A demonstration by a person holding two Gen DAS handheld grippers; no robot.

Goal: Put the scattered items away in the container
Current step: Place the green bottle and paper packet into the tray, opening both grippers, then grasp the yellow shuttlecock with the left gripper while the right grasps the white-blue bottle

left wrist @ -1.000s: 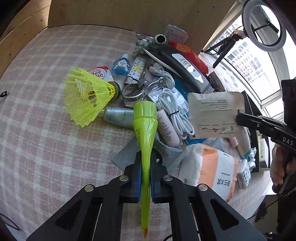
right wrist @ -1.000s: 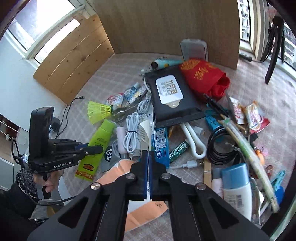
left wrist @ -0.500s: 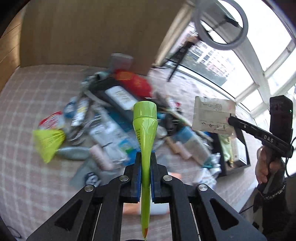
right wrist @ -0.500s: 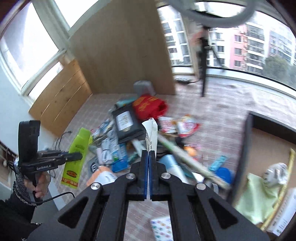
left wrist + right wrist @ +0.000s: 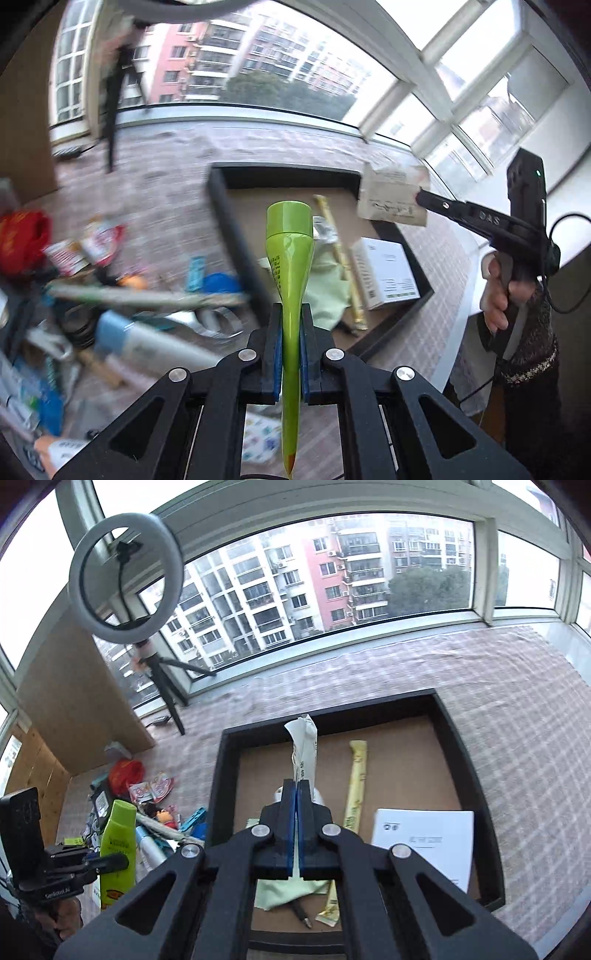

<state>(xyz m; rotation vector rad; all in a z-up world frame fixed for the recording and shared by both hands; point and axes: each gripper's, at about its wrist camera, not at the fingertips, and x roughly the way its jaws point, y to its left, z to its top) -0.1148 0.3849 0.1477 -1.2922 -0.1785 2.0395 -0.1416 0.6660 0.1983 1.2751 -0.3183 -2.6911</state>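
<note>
Tongs clamped on cargo: left tongs [image 5: 290, 341] grip a green tube [image 5: 290, 254] at its flat end, cap uppermost at frame centre; right tongs [image 5: 294, 825] pinch a white sachet [image 5: 304, 746] above the black tray [image 5: 461, 746]. Tray at lower centre holds a white box [image 5: 424, 843], yellow stick [image 5: 355, 775] and green cloth [image 5: 284, 891]. Remaining clutter [image 5: 147, 794] lies on the checked worktop [image 5: 498, 672] at left.

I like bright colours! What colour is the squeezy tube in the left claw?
Lime green plastic tube, best seen in the left wrist view.
</note>
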